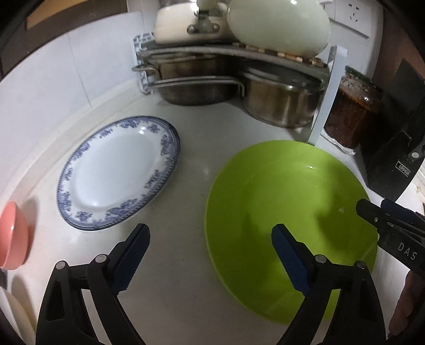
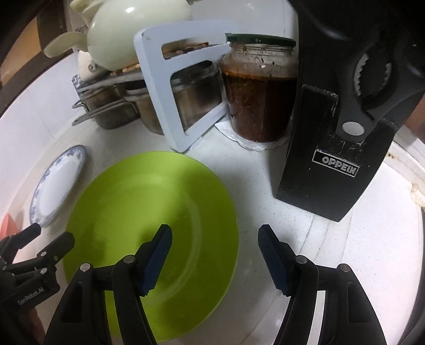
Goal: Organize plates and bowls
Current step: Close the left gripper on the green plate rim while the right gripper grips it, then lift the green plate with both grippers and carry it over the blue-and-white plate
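Note:
A lime-green plate [image 1: 287, 212] [image 2: 148, 212] lies flat on the white counter. To its left sits a blue-patterned white plate [image 1: 117, 172] [image 2: 57, 185], stacked on another like it. A pink bowl [image 1: 12, 236] stands at the far left edge. My left gripper [image 1: 209, 249] is open; its right finger hangs over the green plate's left rim, its left finger over bare counter. My right gripper [image 2: 215, 252] is open, straddling the green plate's right rim, and shows in the left wrist view as the right gripper [image 1: 372, 209] at the plate's right side.
A corner rack [image 1: 233, 53] holds steel pots [image 1: 279, 100], a cream teapot [image 1: 279, 24] and a cream pot. Right of it stand a jar of dark sauce [image 2: 259, 87] and a black knife block [image 2: 332, 159]. A cream dish edge [image 1: 16, 313] shows at lower left.

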A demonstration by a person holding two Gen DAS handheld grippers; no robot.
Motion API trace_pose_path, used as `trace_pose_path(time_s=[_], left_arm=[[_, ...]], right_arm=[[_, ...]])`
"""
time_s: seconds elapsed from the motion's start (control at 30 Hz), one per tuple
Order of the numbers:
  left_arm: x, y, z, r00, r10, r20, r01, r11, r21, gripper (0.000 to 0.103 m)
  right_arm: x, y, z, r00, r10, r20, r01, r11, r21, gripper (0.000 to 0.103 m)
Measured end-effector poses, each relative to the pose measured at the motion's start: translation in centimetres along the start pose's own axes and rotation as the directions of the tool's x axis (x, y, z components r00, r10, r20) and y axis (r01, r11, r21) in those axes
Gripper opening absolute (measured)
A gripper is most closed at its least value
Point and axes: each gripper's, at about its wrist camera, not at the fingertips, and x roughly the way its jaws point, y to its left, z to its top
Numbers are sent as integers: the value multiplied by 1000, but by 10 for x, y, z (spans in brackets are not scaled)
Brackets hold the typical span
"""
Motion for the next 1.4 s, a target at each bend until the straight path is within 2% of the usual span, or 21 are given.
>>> trace_pose_path(time_s=[0.13,0.27,0.53,0.87,1.1,1.4], left_arm=[[14,-3,1,1000,-11,-28,11,1000,4,87],[24,-5,4,998,-34,-51,34,999,6,84],[36,-4,10,997,-44,-67,45,999,2,70],[40,-3,16,989,-119,-86,118,993,-13,48],[41,-2,18,990,-110,-87,108,994,-26,43],[22,3,12,994,-94,-63,92,995,-42,42]], right_arm=[[7,-1,1,1000,-15,-3,15,1000,-6,67],[14,-1,3,1000,-7,-19,6,1000,-8,62],[24,0,6,999,-4,-38,3,1000,-22,52],[29,5,9,998,8,-58,-11,999,-43,43],[27,6,9,998,-1,-67,-2,999,-49,41],[11,13,6,999,10,-51,-13,998,-69,41]])
